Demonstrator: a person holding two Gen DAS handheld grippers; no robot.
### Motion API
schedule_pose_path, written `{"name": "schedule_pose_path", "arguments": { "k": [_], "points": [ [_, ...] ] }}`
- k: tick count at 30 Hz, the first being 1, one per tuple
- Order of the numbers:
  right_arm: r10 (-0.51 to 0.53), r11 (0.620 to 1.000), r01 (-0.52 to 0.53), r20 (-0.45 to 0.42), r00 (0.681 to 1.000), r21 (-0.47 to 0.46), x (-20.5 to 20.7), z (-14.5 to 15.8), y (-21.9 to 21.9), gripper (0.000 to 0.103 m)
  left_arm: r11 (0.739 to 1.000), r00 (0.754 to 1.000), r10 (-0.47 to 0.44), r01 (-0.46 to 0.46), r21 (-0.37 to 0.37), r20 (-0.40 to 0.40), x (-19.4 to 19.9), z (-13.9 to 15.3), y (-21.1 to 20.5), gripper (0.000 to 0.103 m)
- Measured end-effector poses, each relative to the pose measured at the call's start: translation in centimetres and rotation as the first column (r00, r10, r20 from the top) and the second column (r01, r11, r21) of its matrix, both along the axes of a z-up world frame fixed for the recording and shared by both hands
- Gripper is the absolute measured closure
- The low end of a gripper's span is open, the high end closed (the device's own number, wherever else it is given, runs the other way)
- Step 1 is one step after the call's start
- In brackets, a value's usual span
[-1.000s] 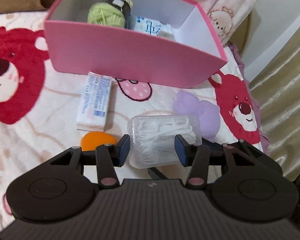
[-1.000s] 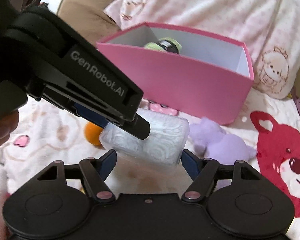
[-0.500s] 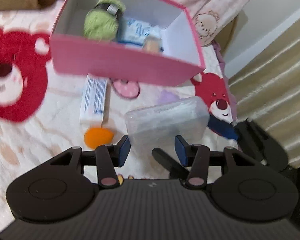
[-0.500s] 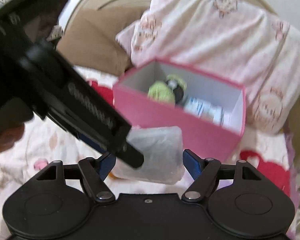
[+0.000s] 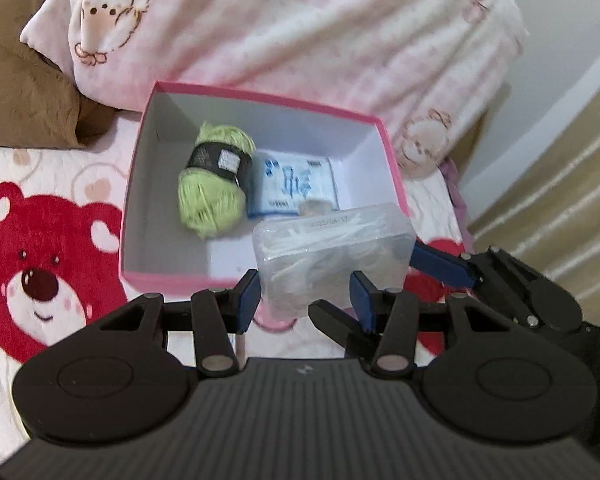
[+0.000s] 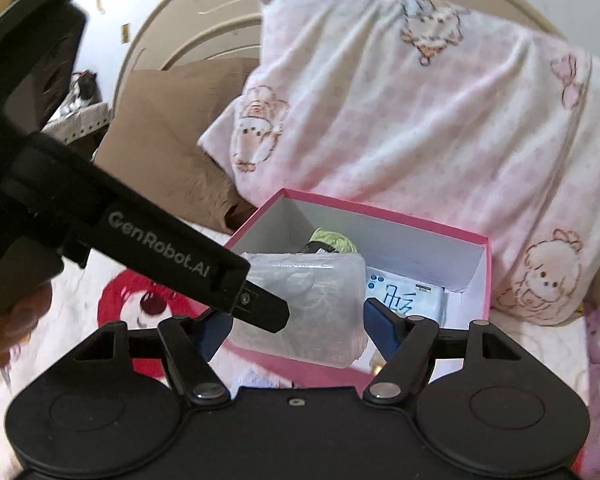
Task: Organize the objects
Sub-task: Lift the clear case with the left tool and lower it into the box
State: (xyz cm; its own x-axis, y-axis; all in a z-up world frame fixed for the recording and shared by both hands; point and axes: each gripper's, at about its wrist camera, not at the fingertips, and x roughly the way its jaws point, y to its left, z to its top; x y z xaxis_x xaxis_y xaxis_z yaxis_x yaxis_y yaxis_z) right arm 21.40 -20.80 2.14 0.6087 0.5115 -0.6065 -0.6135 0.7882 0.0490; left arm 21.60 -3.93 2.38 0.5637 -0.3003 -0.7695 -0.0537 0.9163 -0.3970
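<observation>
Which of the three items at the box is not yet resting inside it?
The clear plastic case, held in the air by both tongs. The green yarn and blue-and-white packet lie on the pink box floor.

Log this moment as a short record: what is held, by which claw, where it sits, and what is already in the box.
held item: clear box of floss picks
left claw: shut on its narrow sides
right claw: shut on its ends
item position: in the air over the near right corner of the pink box, not yet inside
already in box: green yarn ball, blue-and-white packet
surface: red-bear blanket
</observation>
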Motion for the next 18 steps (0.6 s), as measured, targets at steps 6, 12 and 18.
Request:
{"name": "schedule_pose_path", "arguments": {
  "k": [6, 12, 18],
  "points": [
    [-0.053, 0.998, 0.057, -0.114, 0.992, 0.038, 5.6, -2.4, 0.8, 0.027, 0.998, 1.000, 0.018, -0.018, 0.053, -0.003, 5.1, -2.2, -0.1, 0.054],
    [-0.118, 0.993, 0.118, -0.204, 0.972, -0.013, 9.2, -6.5, 1.8, 0.028, 0.998, 0.997, 0.042, -0.038, 0.054, -0.071, 8.6, -6.6, -0.7, 0.055],
    [-0.162, 0.987, 0.157, -0.315, 0.935, -0.041, 11.3, -9.0, 2.3, 0.030, 0.999, 0.992, 0.017, -0.012, 0.041, -0.122, 10.2, -9.4, 0.0, 0.053]
  ]
}}
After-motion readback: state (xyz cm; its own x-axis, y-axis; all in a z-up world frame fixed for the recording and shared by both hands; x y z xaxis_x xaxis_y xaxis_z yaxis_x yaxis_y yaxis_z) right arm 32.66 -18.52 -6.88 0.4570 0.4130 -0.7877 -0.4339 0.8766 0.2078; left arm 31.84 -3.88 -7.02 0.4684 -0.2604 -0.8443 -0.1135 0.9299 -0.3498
